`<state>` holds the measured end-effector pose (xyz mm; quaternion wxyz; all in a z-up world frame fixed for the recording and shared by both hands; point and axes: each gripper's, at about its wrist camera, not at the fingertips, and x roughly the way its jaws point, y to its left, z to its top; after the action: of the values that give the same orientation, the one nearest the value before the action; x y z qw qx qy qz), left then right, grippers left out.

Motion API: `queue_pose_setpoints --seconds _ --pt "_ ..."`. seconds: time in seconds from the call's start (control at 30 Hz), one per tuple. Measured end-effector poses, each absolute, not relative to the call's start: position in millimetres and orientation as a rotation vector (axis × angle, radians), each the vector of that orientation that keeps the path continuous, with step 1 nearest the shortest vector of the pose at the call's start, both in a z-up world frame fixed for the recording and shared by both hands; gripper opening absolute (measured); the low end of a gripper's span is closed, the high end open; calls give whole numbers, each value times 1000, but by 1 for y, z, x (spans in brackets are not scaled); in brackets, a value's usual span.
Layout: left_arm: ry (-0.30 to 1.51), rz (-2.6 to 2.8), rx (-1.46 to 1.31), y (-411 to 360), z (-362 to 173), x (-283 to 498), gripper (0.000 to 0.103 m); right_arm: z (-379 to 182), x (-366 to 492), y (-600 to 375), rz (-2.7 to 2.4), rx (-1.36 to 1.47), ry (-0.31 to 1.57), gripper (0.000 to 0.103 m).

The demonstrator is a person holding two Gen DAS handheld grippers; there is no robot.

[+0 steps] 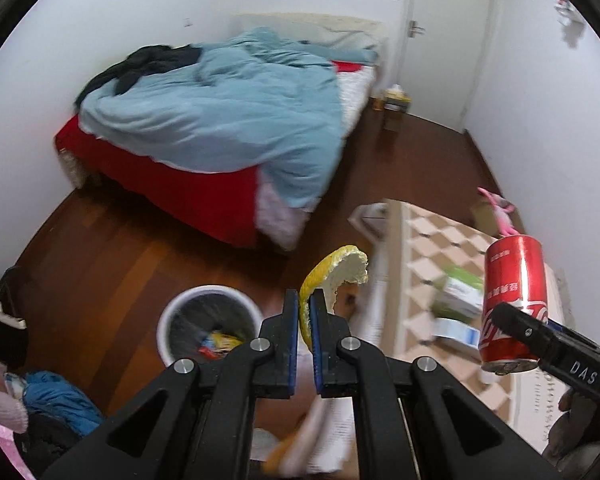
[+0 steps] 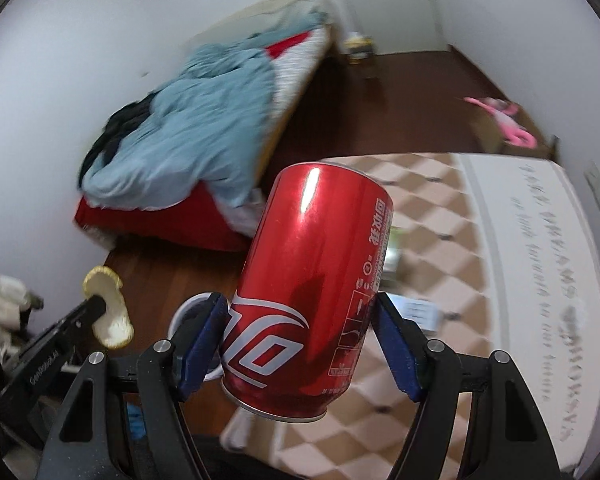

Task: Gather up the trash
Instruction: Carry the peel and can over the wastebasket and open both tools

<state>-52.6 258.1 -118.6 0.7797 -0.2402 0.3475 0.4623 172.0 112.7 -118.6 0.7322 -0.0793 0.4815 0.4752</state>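
Note:
My left gripper [image 1: 304, 300] is shut on a curved yellow citrus peel [image 1: 336, 272], held in the air above the wooden floor. A white trash bin [image 1: 210, 328] with a dark liner and some wrappers stands just below and to its left. My right gripper [image 2: 300, 312] is shut on a red cola can [image 2: 312, 280], held upside down above the checkered table. The can [image 1: 514, 300] and right gripper also show at the right of the left wrist view. The peel [image 2: 108, 308] shows at the left of the right wrist view; the bin [image 2: 188, 308] peeks out behind the can.
A table with a checkered cloth [image 1: 440, 240] holds a green and white box [image 1: 460, 292]. A bed [image 1: 220, 120] with a blue duvet and red sheet fills the back. Clothes [image 1: 56, 396] lie at lower left. A pink toy [image 2: 500, 116] lies on the floor beyond the table.

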Motion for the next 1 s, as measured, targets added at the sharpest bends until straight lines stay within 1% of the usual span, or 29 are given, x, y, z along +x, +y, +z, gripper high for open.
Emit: queue_pose_setpoints --seconds 0.13,0.27,0.43,0.63,0.77,0.8,0.83,0.87,0.9,0.93,1.0 --pt "784 1039 -576 292 -141 -90 3 -127 123 166 1133 -228 1075 75" --pt "848 1048 -672 337 -184 -122 3 -155 79 219 1184 -290 1117 74" --pt "958 1012 -847 393 -252 -150 3 -219 41 286 1214 -387 1225 74" --pt "1044 966 -1017 442 -318 -168 5 -288 9 343 1215 -496 1326 73" --pt "1090 969 -1106 461 -342 -183 7 -325 -5 375 1214 -564 1355 73" --pt "1094 986 -1103 463 -344 -189 9 -333 -8 383 1214 -577 1365 73" --pt "1100 999 -1095 464 -346 -192 19 -340 -8 391 1214 -588 1373 73" --pt "1102 1020 -1092 466 -348 -195 32 -346 -11 399 1213 -601 1375 73" --pt "1096 1043 -1095 469 -350 -203 74 -353 -15 407 1220 -617 1381 73" --pt "1093 1058 -1098 470 -351 -207 103 -357 -15 412 1223 -626 1383 73" --pt "1084 1094 -1096 470 -354 -218 103 -366 -20 426 1236 -644 1388 74"
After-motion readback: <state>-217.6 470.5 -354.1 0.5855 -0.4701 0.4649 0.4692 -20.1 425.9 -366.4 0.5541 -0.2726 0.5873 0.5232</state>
